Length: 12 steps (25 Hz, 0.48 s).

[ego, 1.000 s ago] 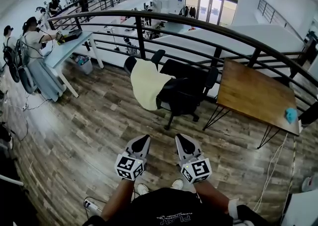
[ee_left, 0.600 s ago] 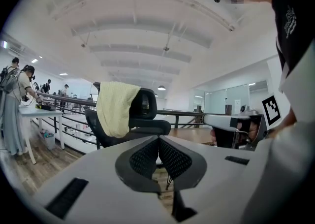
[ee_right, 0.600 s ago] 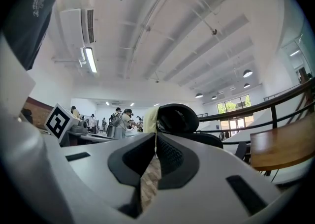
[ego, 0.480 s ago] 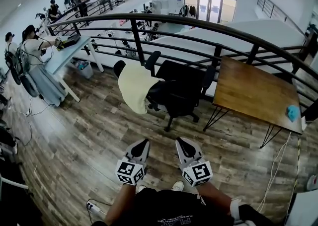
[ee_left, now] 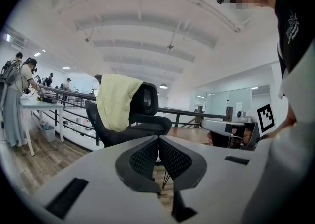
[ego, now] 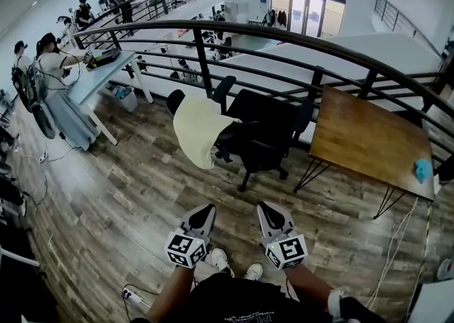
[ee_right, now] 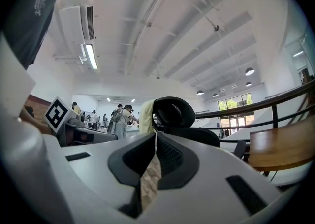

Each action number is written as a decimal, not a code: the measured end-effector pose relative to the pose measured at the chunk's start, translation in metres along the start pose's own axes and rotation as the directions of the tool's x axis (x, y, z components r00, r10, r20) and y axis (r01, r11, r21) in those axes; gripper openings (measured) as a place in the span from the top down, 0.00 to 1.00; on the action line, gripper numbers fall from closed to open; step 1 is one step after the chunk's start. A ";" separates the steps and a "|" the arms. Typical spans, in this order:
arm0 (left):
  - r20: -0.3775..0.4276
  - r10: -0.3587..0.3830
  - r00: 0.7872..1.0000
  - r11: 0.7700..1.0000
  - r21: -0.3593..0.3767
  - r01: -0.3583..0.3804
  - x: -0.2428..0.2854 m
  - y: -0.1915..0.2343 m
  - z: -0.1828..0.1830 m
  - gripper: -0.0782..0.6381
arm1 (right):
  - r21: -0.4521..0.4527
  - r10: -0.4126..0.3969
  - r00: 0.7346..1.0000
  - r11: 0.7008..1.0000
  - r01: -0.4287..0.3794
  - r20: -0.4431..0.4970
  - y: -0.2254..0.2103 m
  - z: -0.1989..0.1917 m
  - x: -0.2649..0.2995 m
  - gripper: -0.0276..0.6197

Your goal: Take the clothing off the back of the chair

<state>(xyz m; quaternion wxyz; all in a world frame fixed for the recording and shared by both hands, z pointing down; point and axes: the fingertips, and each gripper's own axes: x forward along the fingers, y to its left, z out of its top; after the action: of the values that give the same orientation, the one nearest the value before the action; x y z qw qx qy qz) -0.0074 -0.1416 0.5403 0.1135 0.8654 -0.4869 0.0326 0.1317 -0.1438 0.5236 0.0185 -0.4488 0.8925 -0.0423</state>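
The left gripper [ego: 201,214] and right gripper [ego: 269,211] have jaws closed, both empty, above the wood-plank floor [ego: 120,194]. Ahead, a pale yellow garment [ego: 195,128] drapes the black office chair [ego: 264,137] back, beside a wooden table [ego: 365,137], before the curved black railing [ego: 298,35].

Centre frame in the head view, a pale yellow cloth [ego: 195,126] shows against a black office chair [ego: 262,137]. The plank floor [ego: 120,194] is streaked grey-brown wood grain. At right is a warm brown wooden worktop [ego: 362,137] with a small turquoise object [ego: 423,169]; at upper left, a light blue worktop [ego: 96,73]. The curved metal railing [ego: 284,33] is black. The left claw [ego: 205,209] and right claw [ego: 264,206] are light grey with black tips and black-and-white checker-marked cubes.
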 end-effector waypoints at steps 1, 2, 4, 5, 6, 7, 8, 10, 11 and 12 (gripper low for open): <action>0.000 -0.001 1.000 1.000 -0.007 0.001 0.001 0.003 -0.001 0.87 | -0.001 -0.002 1.000 1.000 0.002 -0.002 0.000 -0.001 0.002 0.92; 0.000 -0.004 1.000 1.000 -0.010 0.004 0.002 0.006 0.000 0.87 | -0.004 -0.001 1.000 1.000 0.001 -0.006 0.002 -0.002 0.005 0.92; 0.001 -0.014 1.000 1.000 -0.006 0.014 0.005 0.012 0.002 0.87 | -0.009 0.008 1.000 1.000 -0.008 -0.013 0.008 -0.002 0.013 0.92; 0.002 -0.019 1.000 1.000 -0.004 0.019 0.007 0.015 0.004 0.87 | -0.010 0.015 1.000 1.000 -0.015 -0.016 0.013 -0.002 0.018 0.92; 0.004 -0.024 1.000 1.000 -0.004 0.024 0.008 0.020 0.007 0.87 | -0.012 0.021 1.000 1.000 -0.021 -0.019 0.017 -0.003 0.024 0.92; 0.006 -0.027 1.000 1.000 -0.003 0.027 0.009 0.025 0.009 0.87 | -0.014 0.025 0.999 1.000 -0.025 -0.022 0.021 -0.003 0.030 0.92; 0.007 -0.029 1.000 1.000 -0.001 0.029 0.010 0.031 0.011 0.87 | -0.019 0.026 0.999 0.999 -0.026 -0.025 0.024 -0.003 0.036 0.92; 0.010 -0.031 0.999 1.000 0.003 0.031 0.011 0.044 0.015 0.87 | -0.023 0.021 1.000 0.999 -0.022 -0.022 0.028 -0.001 0.049 0.92; 0.013 -0.032 0.999 0.999 0.004 0.032 0.011 0.051 0.018 0.87 | -0.019 0.018 1.000 1.000 -0.018 -0.015 0.029 0.001 0.056 0.92; 0.016 -0.032 0.999 0.999 0.004 0.032 0.012 0.059 0.020 0.87 | -0.014 0.014 1.000 1.000 -0.015 -0.007 0.030 0.003 0.063 0.92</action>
<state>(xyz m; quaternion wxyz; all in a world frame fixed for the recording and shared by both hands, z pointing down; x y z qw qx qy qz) -0.0521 -0.1858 0.5324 0.1085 0.8735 -0.4739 0.0248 0.0700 -0.1768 0.5185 0.0124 -0.4423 0.8960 -0.0373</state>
